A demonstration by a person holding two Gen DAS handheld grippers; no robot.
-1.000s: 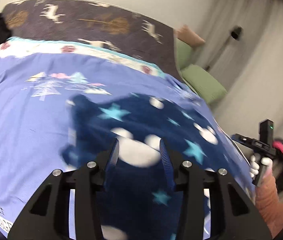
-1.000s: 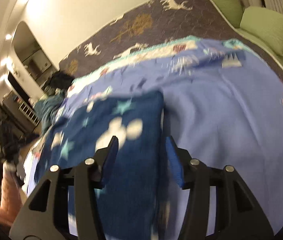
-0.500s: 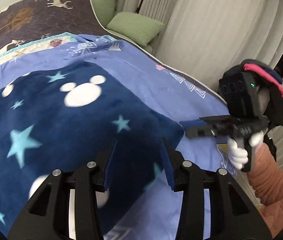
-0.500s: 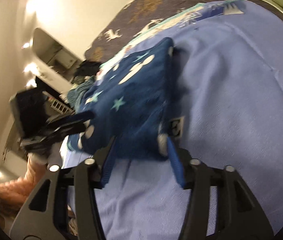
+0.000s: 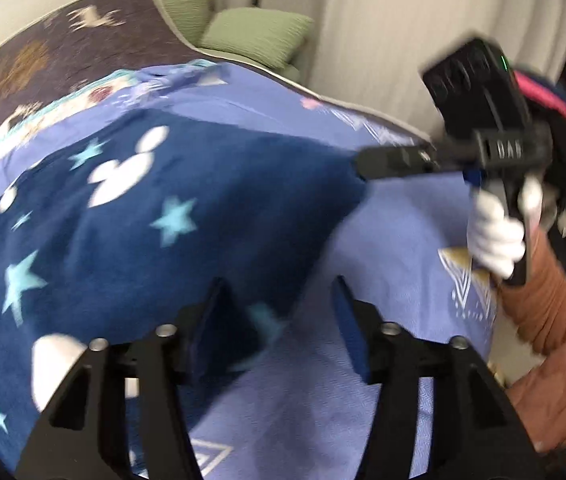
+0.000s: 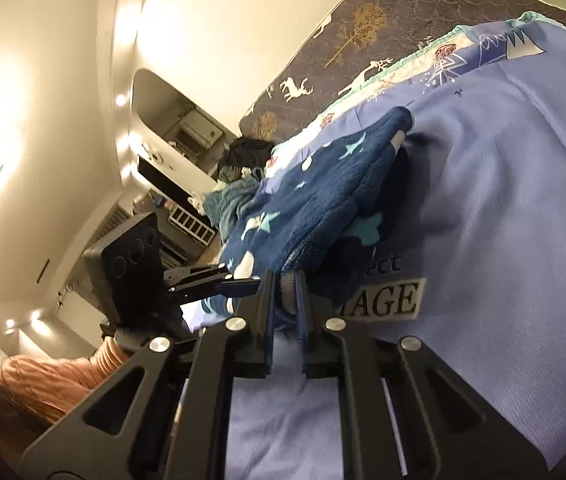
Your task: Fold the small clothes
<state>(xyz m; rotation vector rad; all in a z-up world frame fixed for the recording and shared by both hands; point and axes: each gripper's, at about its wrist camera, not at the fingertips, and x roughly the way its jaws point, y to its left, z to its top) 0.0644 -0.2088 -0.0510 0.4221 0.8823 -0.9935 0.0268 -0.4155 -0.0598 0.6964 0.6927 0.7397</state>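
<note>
The navy star-print garment (image 5: 155, 216) lies on the blue bedspread (image 6: 503, 208). The right gripper (image 6: 285, 292) reaches in level, jaws clenched on its near corner. The left gripper (image 5: 279, 312) hovers released over the near edge.

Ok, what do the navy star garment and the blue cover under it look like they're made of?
The navy garment looks like plush fleece: fuzzy, matte nap, thick soft folds where the right hand-held gripper pinches it. The blue cover looks like thin woven cotton or a blend: smooth, flat, printed, with fine creases. Neither fibre can be confirmed by sight.
</note>
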